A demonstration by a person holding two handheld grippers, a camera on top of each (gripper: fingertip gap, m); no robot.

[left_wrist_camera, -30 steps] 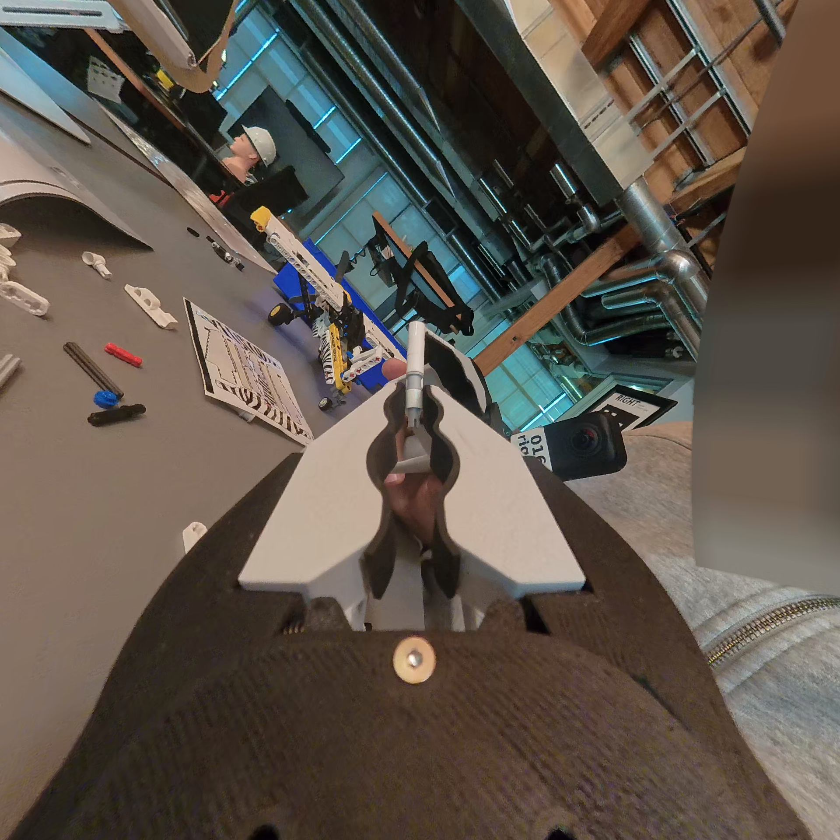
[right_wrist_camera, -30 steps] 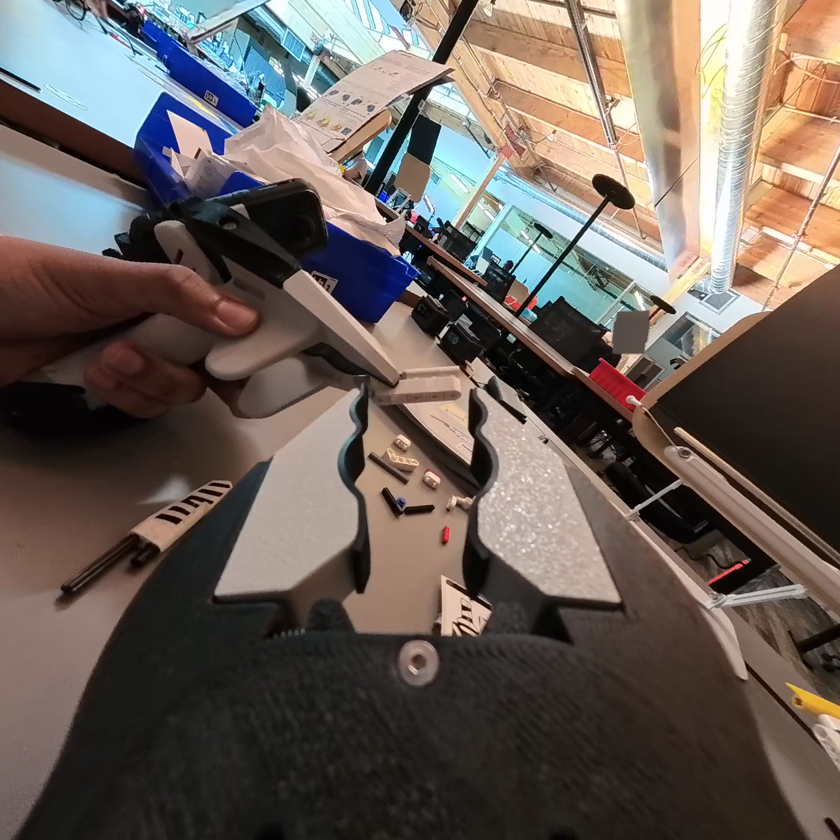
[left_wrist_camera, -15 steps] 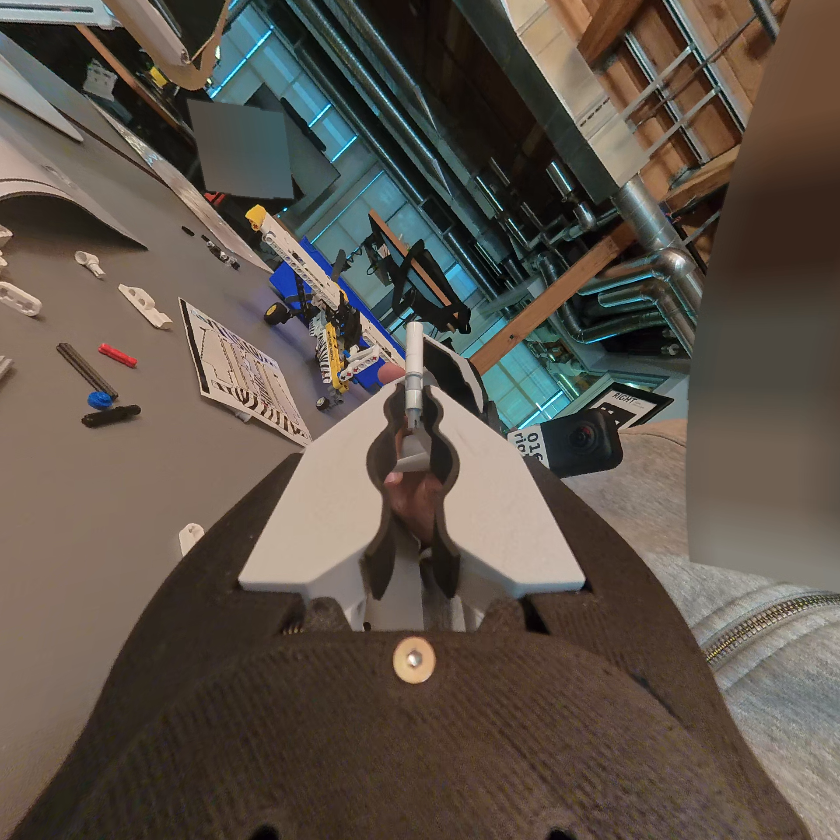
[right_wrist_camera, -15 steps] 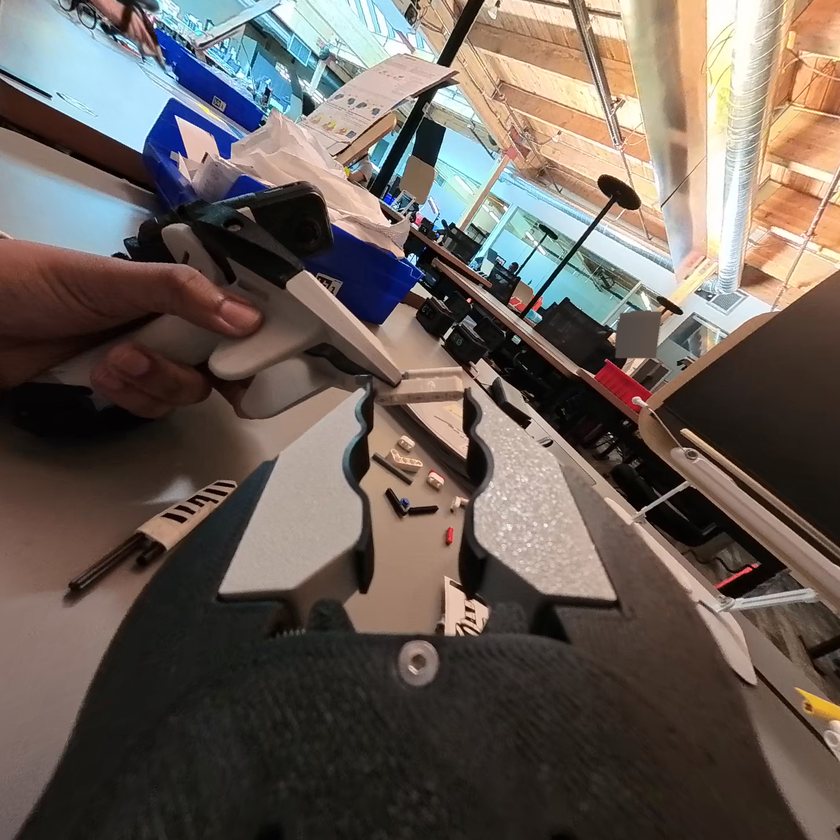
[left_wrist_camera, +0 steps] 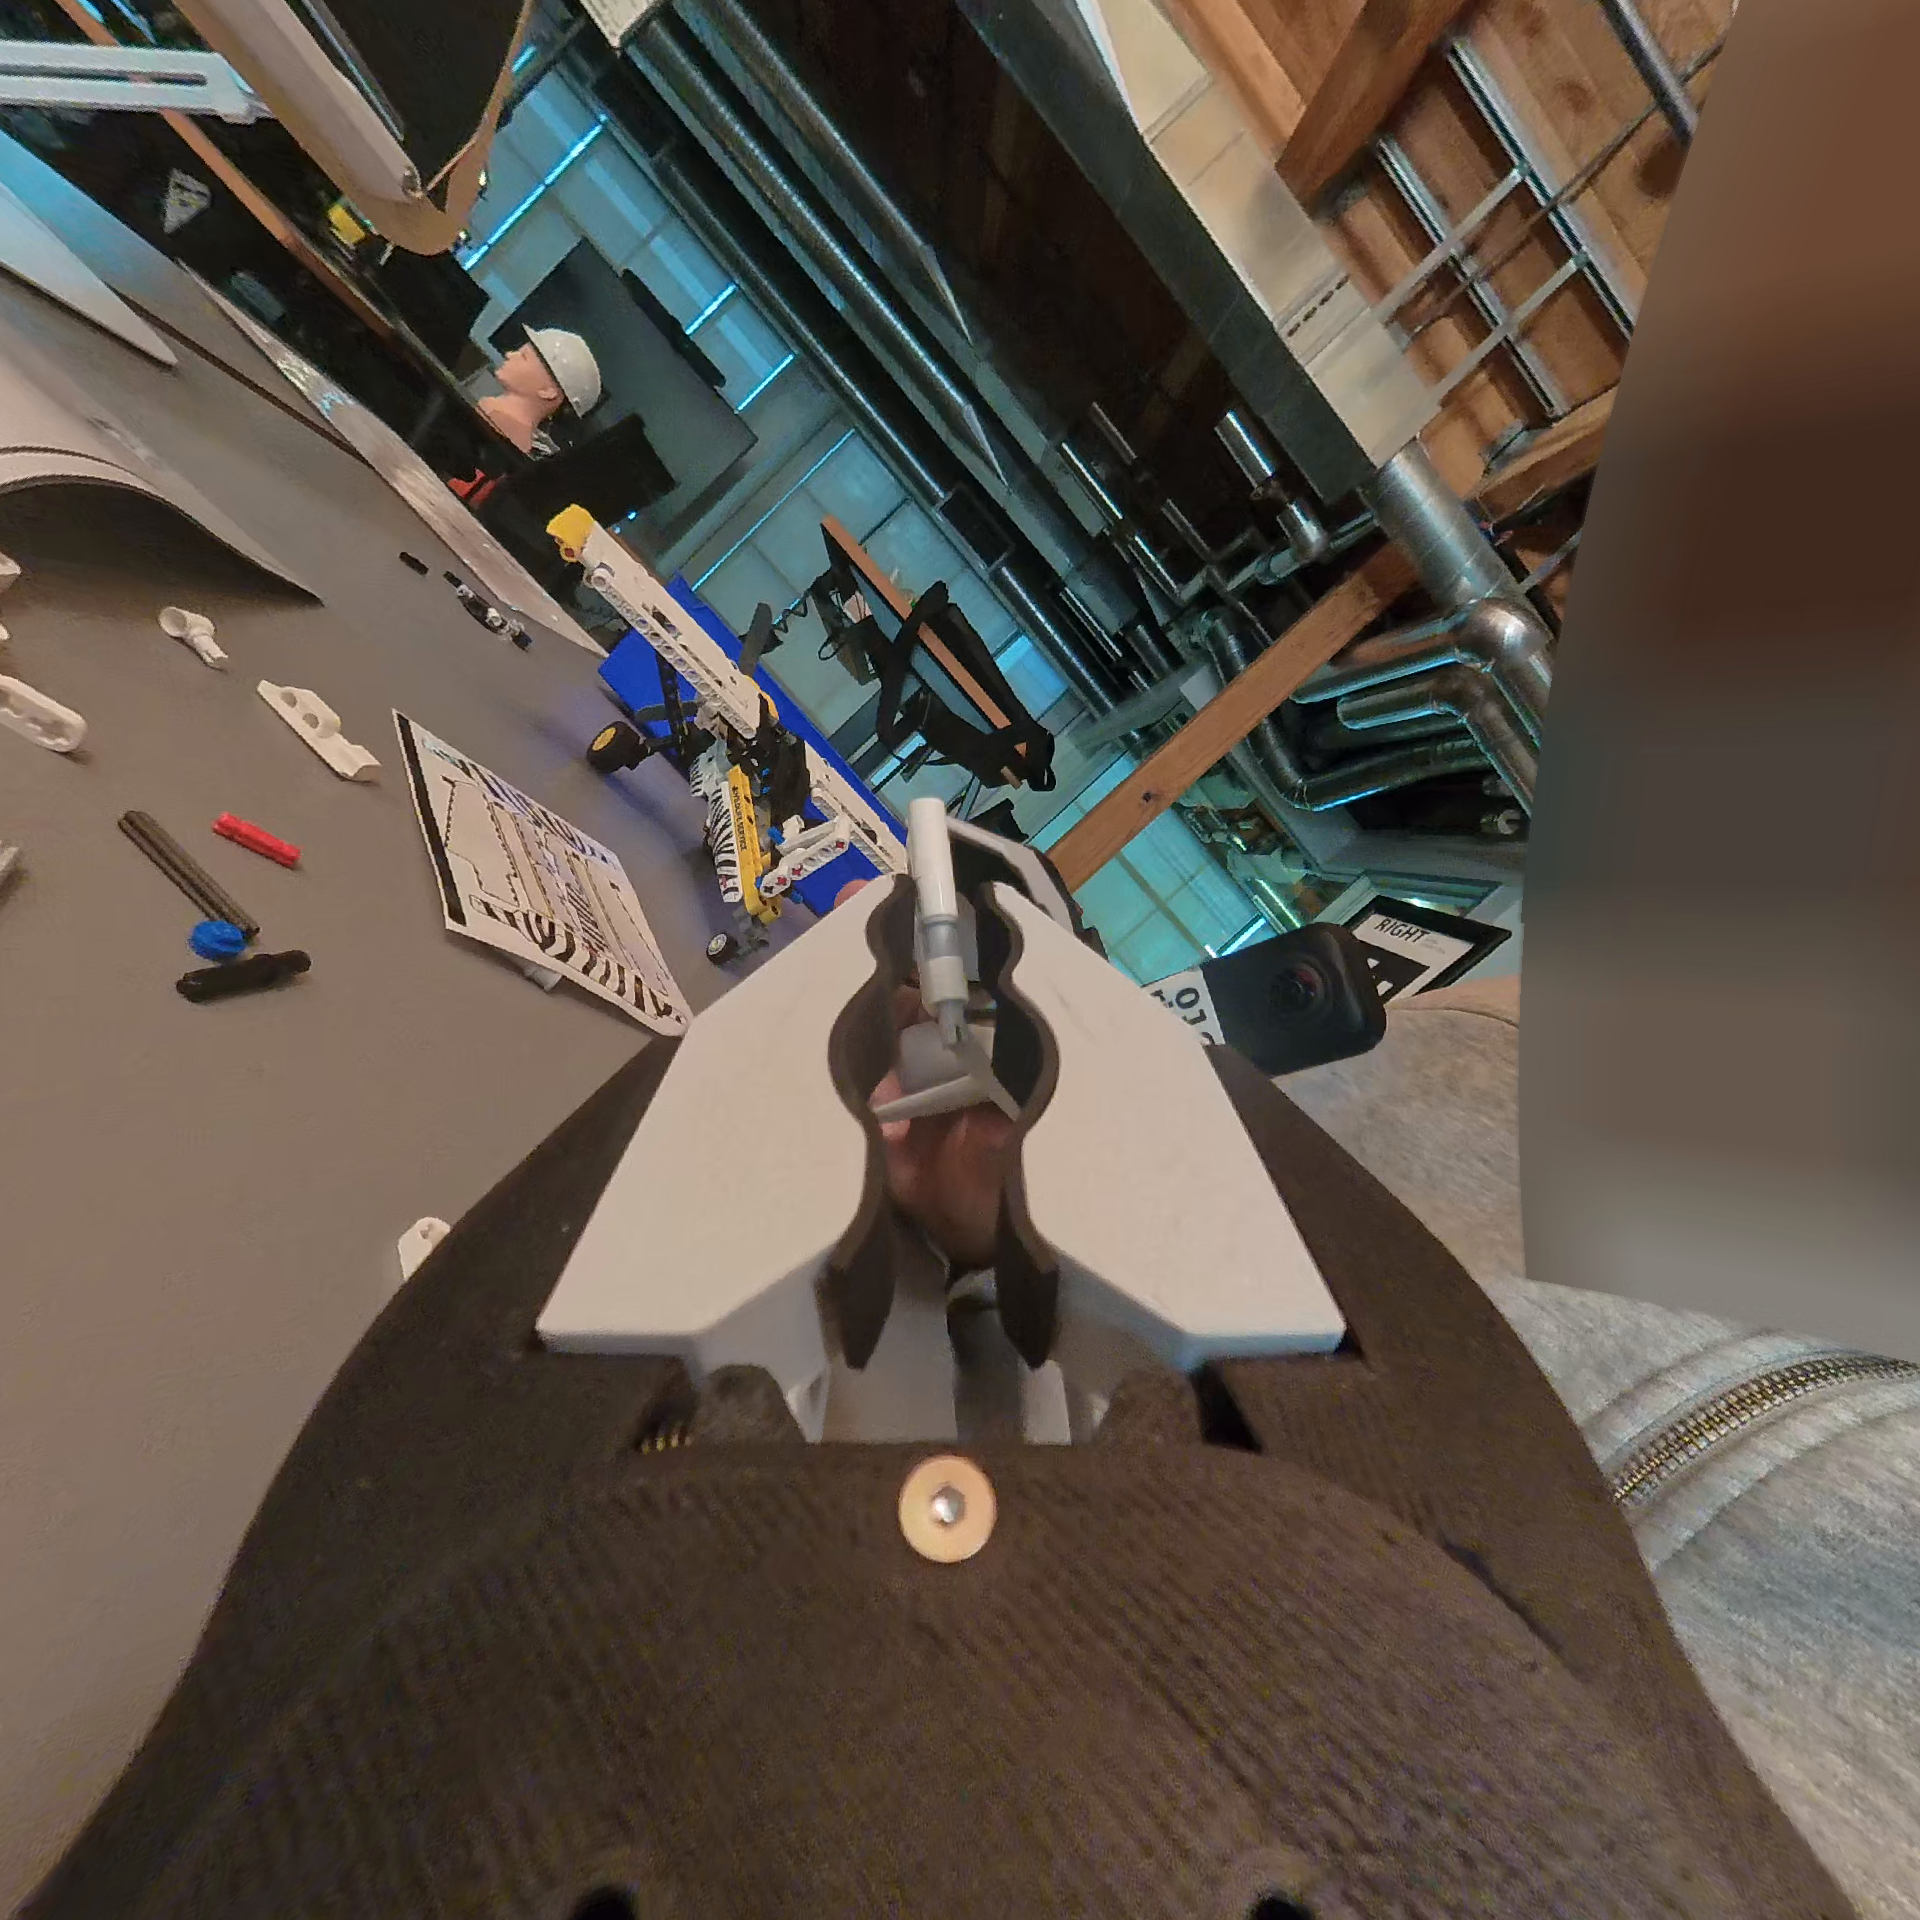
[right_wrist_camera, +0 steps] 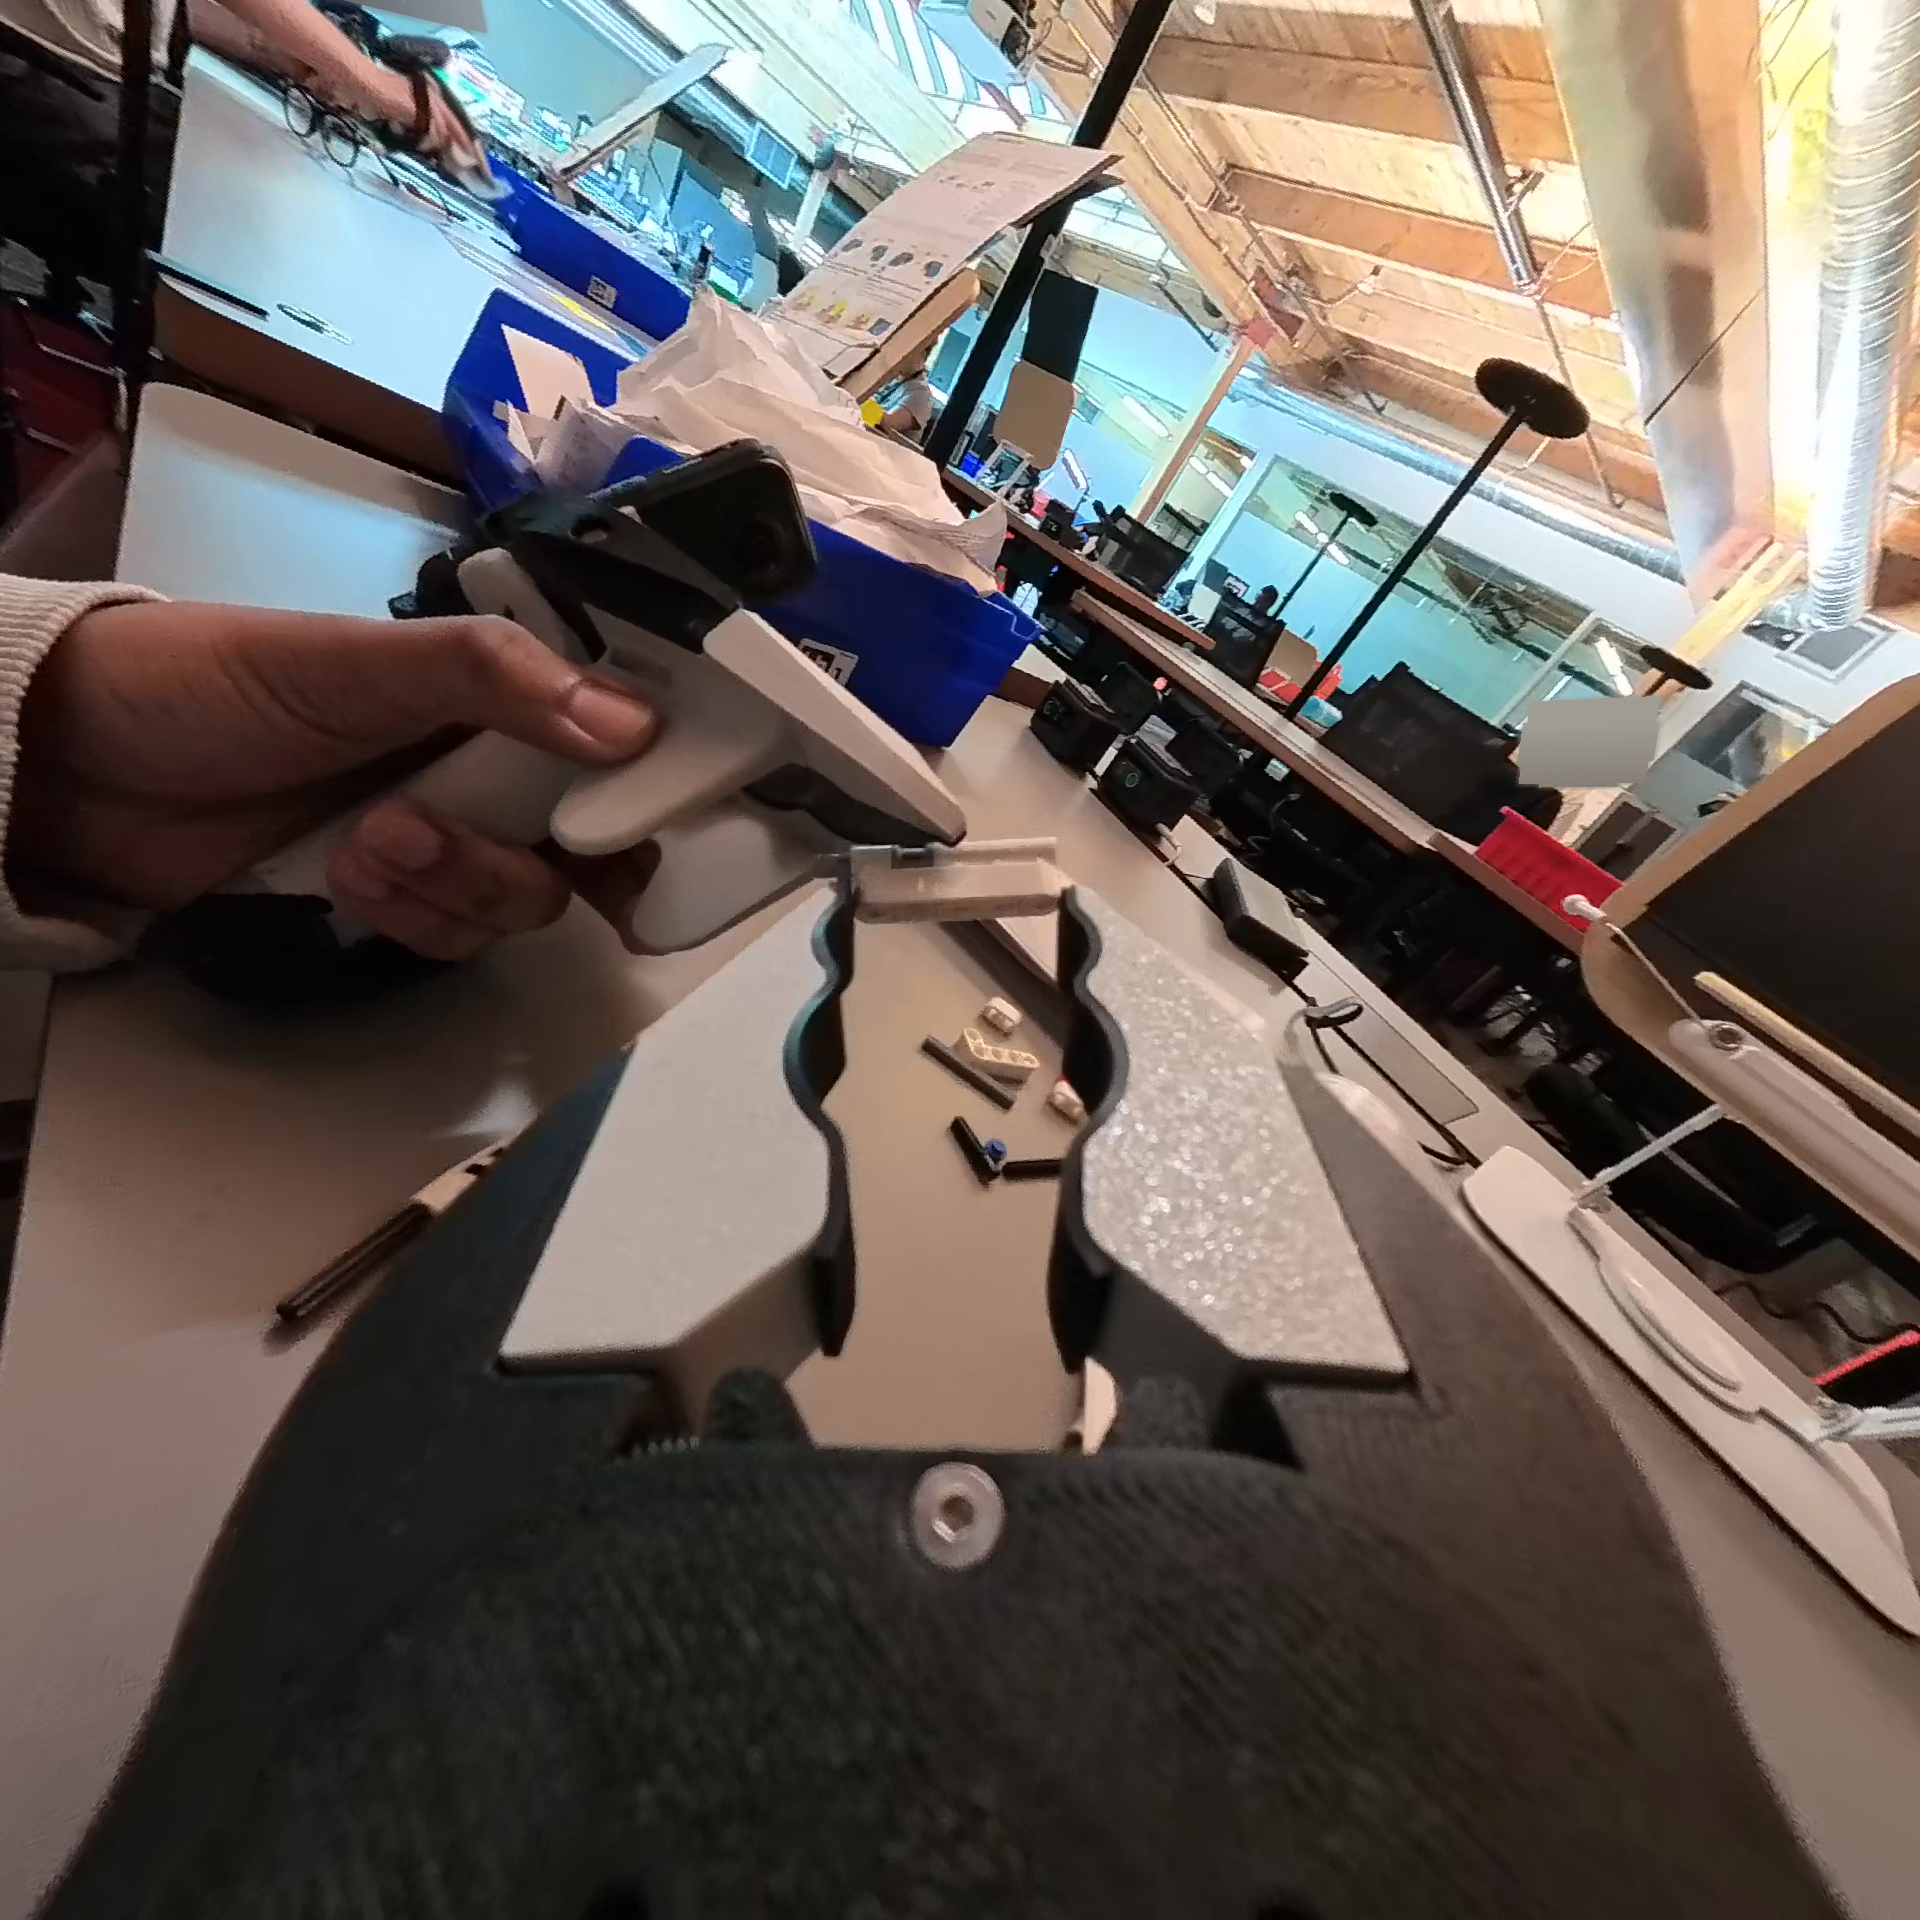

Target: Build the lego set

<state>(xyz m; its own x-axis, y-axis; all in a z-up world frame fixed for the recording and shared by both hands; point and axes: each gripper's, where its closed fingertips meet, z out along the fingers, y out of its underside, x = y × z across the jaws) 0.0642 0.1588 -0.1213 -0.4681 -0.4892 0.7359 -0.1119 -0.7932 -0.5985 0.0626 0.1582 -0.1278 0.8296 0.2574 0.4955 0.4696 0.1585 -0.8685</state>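
Two tongs (left_wrist_camera: 940,914) (right_wrist_camera: 956,914), one white piece (left_wrist_camera: 935,904).

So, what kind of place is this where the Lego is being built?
Probably a shared open workshop or lab office: rows of long desks with office chairs, bare wooden ceiling beams with metal ducts, and a blue parts bin on the grey table.

Sticker sheet (left_wrist_camera: 530,862) print too small; black rods (right_wrist_camera: 353,1262) partly behind hand-held gripper.
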